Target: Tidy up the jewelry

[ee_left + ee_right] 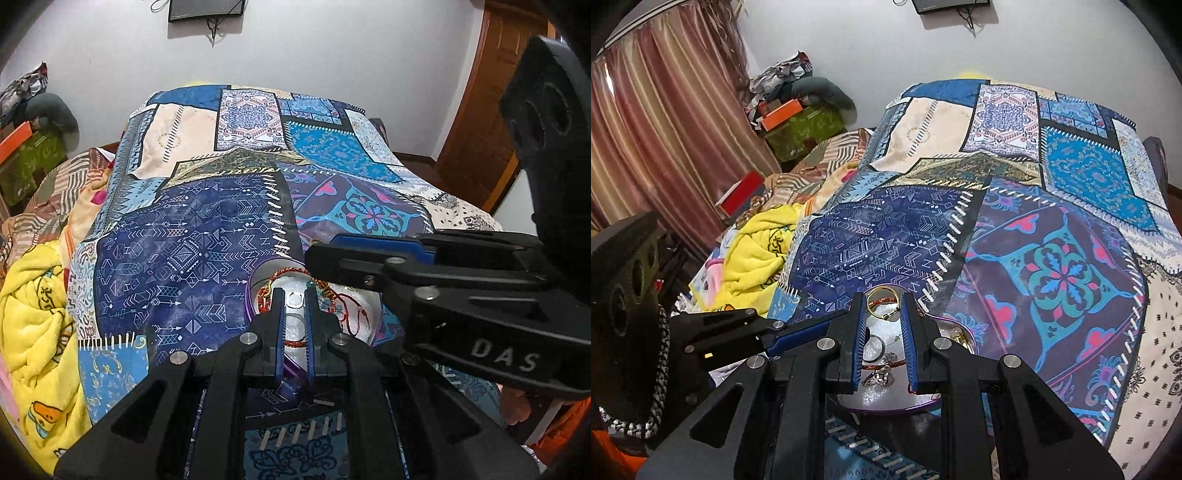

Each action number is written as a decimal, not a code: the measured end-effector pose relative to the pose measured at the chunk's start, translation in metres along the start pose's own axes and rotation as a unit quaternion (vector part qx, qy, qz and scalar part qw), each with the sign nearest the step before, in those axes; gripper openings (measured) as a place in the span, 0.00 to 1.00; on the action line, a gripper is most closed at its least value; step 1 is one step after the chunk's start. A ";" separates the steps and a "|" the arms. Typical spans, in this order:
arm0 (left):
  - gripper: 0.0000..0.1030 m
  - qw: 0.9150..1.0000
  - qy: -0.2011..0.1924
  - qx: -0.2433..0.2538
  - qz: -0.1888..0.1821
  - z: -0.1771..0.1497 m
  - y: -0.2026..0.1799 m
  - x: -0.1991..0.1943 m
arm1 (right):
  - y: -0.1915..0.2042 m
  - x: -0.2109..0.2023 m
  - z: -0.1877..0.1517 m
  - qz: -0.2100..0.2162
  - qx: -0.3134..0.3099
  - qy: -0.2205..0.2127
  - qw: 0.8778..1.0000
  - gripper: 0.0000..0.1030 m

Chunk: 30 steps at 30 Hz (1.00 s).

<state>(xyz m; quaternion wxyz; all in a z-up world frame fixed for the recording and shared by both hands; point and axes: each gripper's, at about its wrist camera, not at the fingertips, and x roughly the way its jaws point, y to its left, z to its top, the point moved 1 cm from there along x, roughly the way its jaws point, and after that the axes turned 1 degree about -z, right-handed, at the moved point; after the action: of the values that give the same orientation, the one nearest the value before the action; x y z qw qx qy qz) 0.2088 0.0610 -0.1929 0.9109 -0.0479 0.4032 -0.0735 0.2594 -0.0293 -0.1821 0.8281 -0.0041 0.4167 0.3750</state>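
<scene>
My left gripper [295, 295] hangs low over the purple-rimmed tray [255, 295], its blue-padded fingers [277, 325] parted only a little, with nothing caught between them that I can see. A red braided bracelet [291, 273] curls just past my fingertips on the tray's glittery white floor.

My right gripper [882, 314] hovers over the same tray [916, 406], jaws apart and empty. Between its fingers lie a silver ring [873, 349] and a clear crystal piece [881, 376]; just beyond the tips sits a gold ring [882, 301].

Past the tray stretches the patchwork bedspread [1052, 258], and to my left, farther off, a yellow blanket [757, 251].
</scene>
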 end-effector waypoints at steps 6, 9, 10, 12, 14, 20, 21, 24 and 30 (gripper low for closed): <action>0.07 1.000 -0.002 0.000 0.005 -0.002 0.002 0.000 | 0.002 0.003 0.000 0.003 0.000 0.006 1.000 0.16; 0.08 1.000 -0.001 0.003 0.008 -0.004 0.002 -0.001 | 0.002 0.005 0.001 0.002 0.000 0.009 1.000 0.16; 0.08 1.000 -0.001 0.003 0.008 -0.005 0.001 -0.001 | 0.002 0.005 0.001 0.003 0.002 0.010 1.000 0.16; 0.09 1.000 0.000 0.003 0.007 -0.005 0.001 -0.002 | 0.001 0.006 0.002 0.008 0.007 0.016 1.000 0.16; 0.09 1.000 0.002 0.001 0.005 -0.006 0.002 -0.002 | 0.001 0.006 0.003 0.012 0.012 0.021 1.000 0.17; 0.16 1.000 0.001 -0.001 0.008 -0.006 0.002 -0.007 | 0.005 -0.005 0.005 0.012 0.006 0.015 1.000 0.24; 0.17 1.000 -0.001 -0.002 0.009 -0.006 0.002 -0.009 | 0.005 -0.008 0.006 0.010 0.006 0.011 1.000 0.24; 0.17 1.000 -0.010 -0.006 0.013 -0.004 0.003 -0.019 | 0.006 -0.024 0.007 0.004 0.006 -0.004 1.000 0.24; 0.17 0.998 -0.043 -0.020 0.028 0.008 0.007 -0.054 | 0.008 -0.068 0.010 -0.016 0.004 -0.050 0.999 0.24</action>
<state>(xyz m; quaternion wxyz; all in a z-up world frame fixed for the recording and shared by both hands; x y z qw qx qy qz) 0.1794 0.0777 -0.1494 0.9281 -0.0580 0.3658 -0.0377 0.2361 -0.0623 -0.1260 0.8539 0.0116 0.3759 0.3597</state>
